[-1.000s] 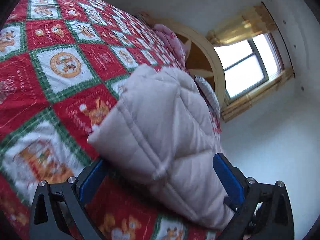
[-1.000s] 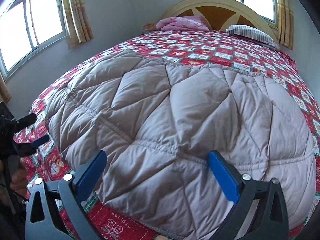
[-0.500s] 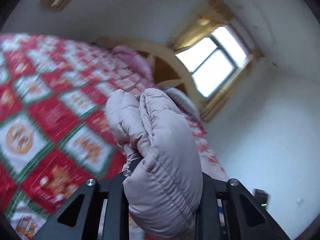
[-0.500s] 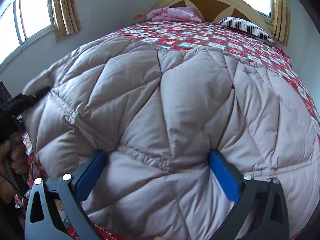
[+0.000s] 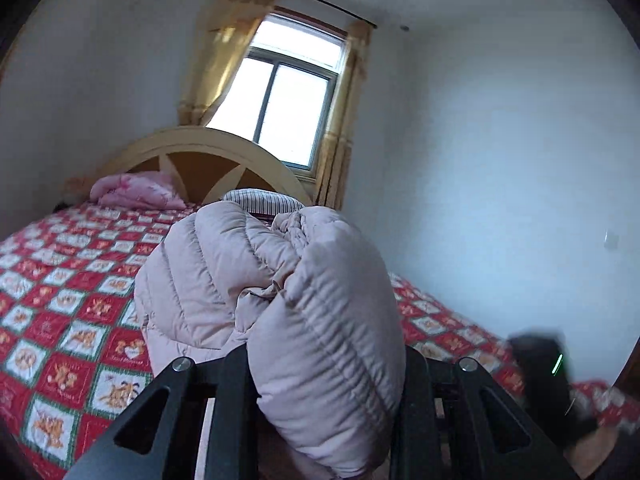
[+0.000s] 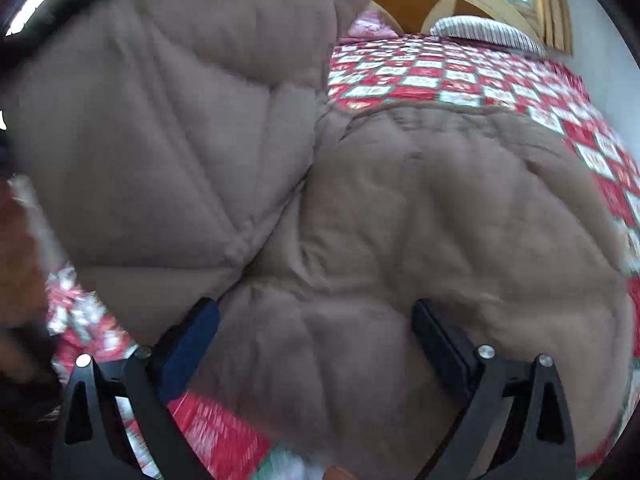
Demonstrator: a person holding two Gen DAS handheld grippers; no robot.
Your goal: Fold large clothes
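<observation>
Left wrist: left gripper (image 5: 324, 376) clamping coat (image 5: 304, 304)

I see a pale pinkish-beige quilted coat (image 5: 320, 300), a red, white and green checked bedspread (image 5: 72, 300), a pink blanket (image 5: 136, 194), a striped pillow (image 6: 484, 30) and yellow curtains (image 5: 224, 52).

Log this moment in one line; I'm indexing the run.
left tongs: shut on quilted coat, lifted | right tongs: open over coat | bed: coat partly raised

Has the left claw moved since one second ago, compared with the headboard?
Yes. The left claw, shut on the padded jacket, has rolled and risen: the headboard, tilted before, now stands level behind it.
</observation>
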